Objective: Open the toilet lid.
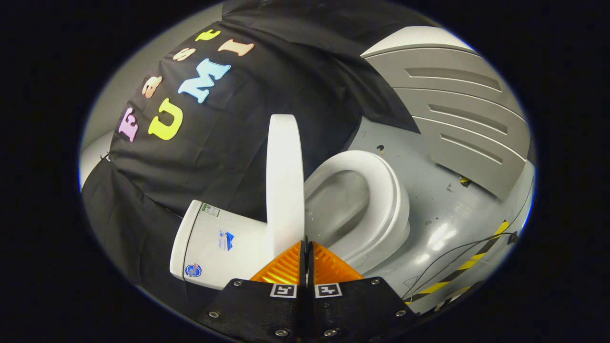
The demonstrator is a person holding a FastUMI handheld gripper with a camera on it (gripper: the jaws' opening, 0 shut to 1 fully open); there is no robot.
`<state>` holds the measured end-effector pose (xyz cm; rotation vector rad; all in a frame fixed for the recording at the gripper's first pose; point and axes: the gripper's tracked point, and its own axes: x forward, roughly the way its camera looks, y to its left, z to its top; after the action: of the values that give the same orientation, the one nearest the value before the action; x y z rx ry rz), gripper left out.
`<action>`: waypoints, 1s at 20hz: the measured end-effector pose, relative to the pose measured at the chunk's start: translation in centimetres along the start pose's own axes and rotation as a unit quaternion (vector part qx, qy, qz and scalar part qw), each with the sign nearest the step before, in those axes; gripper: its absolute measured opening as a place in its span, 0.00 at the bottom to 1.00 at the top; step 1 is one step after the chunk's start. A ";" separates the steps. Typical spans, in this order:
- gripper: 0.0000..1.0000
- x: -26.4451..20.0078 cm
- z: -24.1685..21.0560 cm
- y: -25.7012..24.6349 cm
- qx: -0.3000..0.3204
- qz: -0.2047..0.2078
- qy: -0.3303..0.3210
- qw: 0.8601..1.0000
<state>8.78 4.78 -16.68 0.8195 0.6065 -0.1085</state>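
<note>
The white toilet shows tilted in the gripper view. Its lid [285, 181] stands raised, seen edge-on, between the tank [214, 243] and the open seat ring [386, 190]. The bowl [340, 205] is uncovered. My gripper [306, 245] is shut, its two fingers pressed together with nothing between them. The tips sit right at the lid's near end, with the lid just ahead of the left finger [283, 267]. I cannot tell whether that finger touches the lid.
Grey floor [429, 205] lies beyond the toilet, with a grey ribbed panel [467, 124] past it. Thin cables [457, 250] and a yellow-black striped tape [469, 262] run along the floor near the right finger's side. Black cloth hangs behind the tank.
</note>
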 end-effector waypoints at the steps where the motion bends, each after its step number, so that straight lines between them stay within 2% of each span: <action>1: 0.00 -0.1 0.0 0.2 -0.004 -0.005 -0.004 1.000; 13: 0.00 -1.4 0.1 4.1 -0.100 -0.028 -0.038 0.994; 20: 0.00 -2.1 -0.3 6.8 -0.156 -0.037 -0.072 0.984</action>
<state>9.02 9.36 -11.27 0.4813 0.5013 -0.1361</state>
